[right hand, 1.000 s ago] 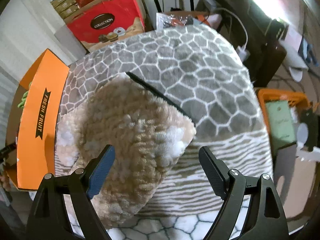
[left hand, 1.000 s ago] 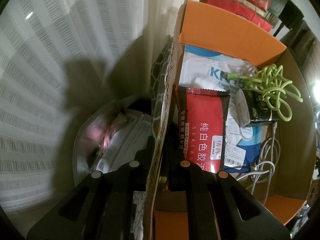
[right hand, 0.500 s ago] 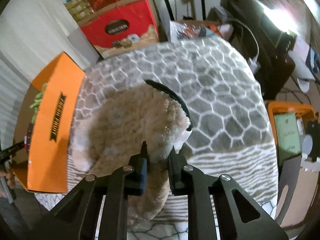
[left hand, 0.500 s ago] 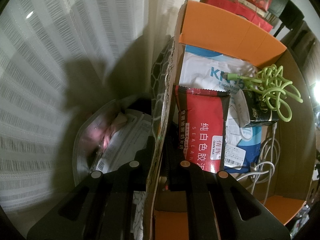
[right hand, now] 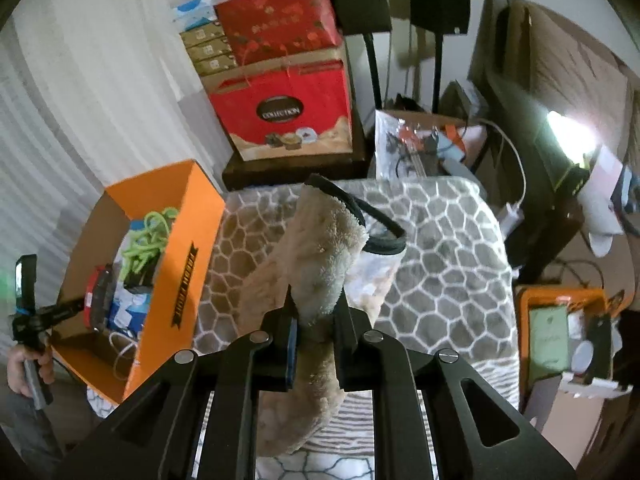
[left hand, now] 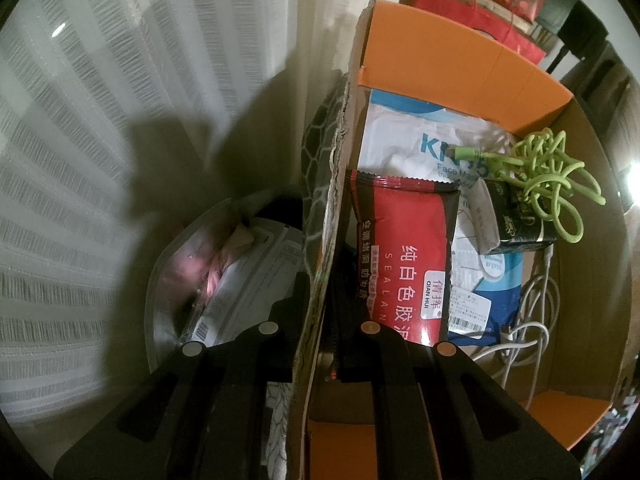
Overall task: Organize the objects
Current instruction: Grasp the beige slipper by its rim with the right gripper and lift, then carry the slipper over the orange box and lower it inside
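Right gripper [right hand: 314,320] tight on fluffy pouch [right hand: 320,256] (apparently lifted).

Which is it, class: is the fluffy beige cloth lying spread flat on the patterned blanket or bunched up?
Bunched up: the right gripper pinches the fluffy beige cloth into a raised fold above the patterned blanket.

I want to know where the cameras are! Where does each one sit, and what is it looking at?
Left wrist: sits on the left gripper, looking down into the orange box; its fingers clamp the box wall.
Right wrist: sits on the right gripper, looking across the patterned blanket; its fingers pinch a fuzzy beige cloth, and a hand shows far left.
Both show the orange box and green cable.
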A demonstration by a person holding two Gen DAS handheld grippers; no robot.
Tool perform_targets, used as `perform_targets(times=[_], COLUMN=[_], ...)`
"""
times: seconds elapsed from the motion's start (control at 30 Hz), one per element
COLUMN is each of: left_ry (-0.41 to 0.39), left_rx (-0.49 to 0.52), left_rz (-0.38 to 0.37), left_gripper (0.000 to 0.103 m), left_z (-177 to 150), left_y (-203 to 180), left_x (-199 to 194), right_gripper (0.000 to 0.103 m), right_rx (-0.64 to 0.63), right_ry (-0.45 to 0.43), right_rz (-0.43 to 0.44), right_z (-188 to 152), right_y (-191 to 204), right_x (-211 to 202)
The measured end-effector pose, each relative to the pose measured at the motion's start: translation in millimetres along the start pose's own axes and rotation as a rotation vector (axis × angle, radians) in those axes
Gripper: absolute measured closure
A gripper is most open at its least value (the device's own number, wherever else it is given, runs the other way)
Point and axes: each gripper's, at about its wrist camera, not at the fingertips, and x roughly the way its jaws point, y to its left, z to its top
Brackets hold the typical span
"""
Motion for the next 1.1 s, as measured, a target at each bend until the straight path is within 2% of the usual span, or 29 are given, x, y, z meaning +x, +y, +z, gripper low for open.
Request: perform_targets(times=[0.57, 0.87, 1.1], left_ry=[0.003, 0.004, 0.004], left_rx=[0.001, 0.000, -0.002], left_rz=[-0.001, -0.002, -0.003], left_gripper=[0.095, 0.095, 0.095], left_z=[0.4, 1.0, 1.1], left_y=[0.5, 0.9, 1.4], left_x=[-1.6, -1.4, -1.0], right_gripper=[0.091, 0.091, 0.091], right_rx=[-0.118, -0.189, -0.223], right_ry=[-0.125, -0.137, -0.107], right_rz=[-0.001, 0.080, 0.189], right_z=[55.1, 72.5, 76.7], right_y=[52.9, 106.9, 152.2], right_x=[-67.8, -84.7, -75.1])
